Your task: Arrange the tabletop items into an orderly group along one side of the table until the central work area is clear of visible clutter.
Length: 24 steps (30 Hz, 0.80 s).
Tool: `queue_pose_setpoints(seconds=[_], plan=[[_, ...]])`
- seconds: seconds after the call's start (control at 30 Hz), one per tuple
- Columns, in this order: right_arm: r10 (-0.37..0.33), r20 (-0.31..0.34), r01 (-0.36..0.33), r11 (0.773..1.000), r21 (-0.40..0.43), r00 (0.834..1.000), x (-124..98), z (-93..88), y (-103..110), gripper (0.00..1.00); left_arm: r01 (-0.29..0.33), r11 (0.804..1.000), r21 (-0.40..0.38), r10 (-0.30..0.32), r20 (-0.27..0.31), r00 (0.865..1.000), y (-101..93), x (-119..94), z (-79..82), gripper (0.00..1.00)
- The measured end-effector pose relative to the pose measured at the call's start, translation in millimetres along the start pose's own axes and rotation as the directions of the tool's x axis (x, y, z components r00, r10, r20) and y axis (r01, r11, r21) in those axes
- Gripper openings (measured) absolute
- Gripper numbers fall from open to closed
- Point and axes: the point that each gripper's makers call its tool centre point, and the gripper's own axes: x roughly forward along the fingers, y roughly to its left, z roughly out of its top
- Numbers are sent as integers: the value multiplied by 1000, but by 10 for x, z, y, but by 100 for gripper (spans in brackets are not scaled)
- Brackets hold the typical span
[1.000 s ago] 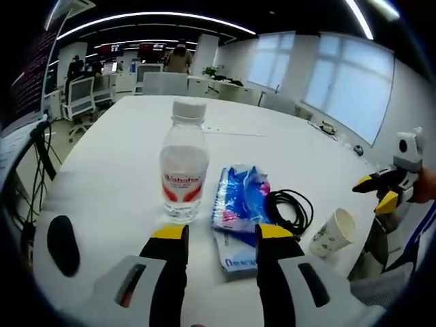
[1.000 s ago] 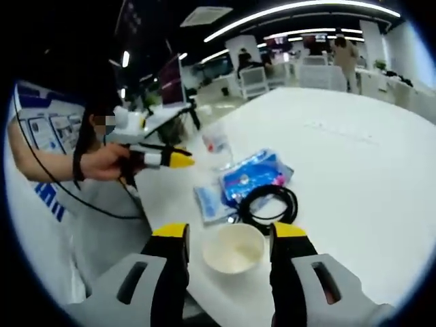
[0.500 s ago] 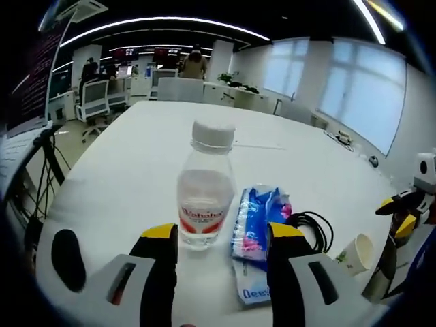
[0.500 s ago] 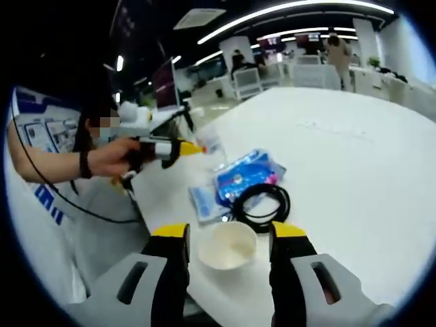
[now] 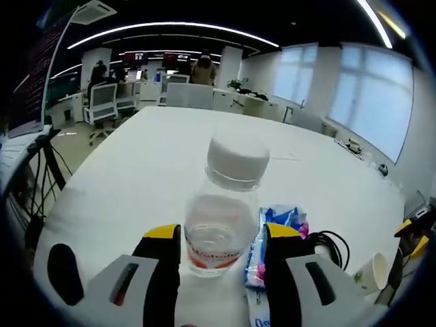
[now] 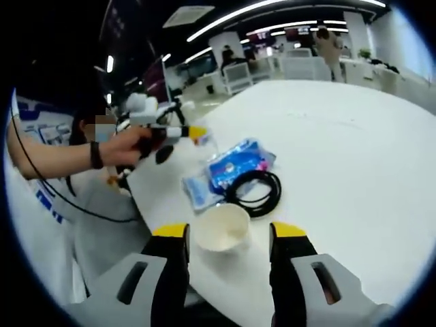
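A clear water bottle (image 5: 221, 218) with a white cap and red label stands upright between the tips of my open left gripper (image 5: 223, 238). Right of the bottle lie a blue snack packet (image 5: 278, 235), a coiled black cable (image 5: 332, 246) and a paper cup (image 5: 373, 274). In the right gripper view the white paper cup (image 6: 219, 229) stands just ahead of my open right gripper (image 6: 229, 235), between its jaw tips. Behind the cup are the cable (image 6: 253, 194) and the packet (image 6: 231, 167). The left gripper (image 6: 182, 131), held in a hand, reaches in at the bottle (image 6: 206, 143), which is mostly hidden.
All the items sit near one edge of a large white table (image 5: 157, 150). My right gripper (image 5: 417, 235) shows at the far right of the left gripper view. The person (image 6: 61, 170) stands at the table edge. Office chairs (image 5: 102, 102) and desks lie beyond the far side.
My left gripper has moved forward, so the bottle now stands between its jaws instead of ahead of them. The right gripper has shifted slightly, and the cup stays just ahead of it.
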Motion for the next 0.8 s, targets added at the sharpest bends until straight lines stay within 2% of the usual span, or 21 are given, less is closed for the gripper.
queue_pose_setpoints(seconds=[0.33,0.57,0.8], plan=[[-19,3,19,1000,9,1000,3,55,-35,44,-19,1000,20,18,37,999,167,133,167,38],[-21,-9,21,1000,7,1000,44,72,-37,45,-29,998,52,27,41,999,296,308,331,38],[-24,-14,24,1000,5,1000,71,102,-40,45,-43,998,44,41,52,998,437,500,473,38]])
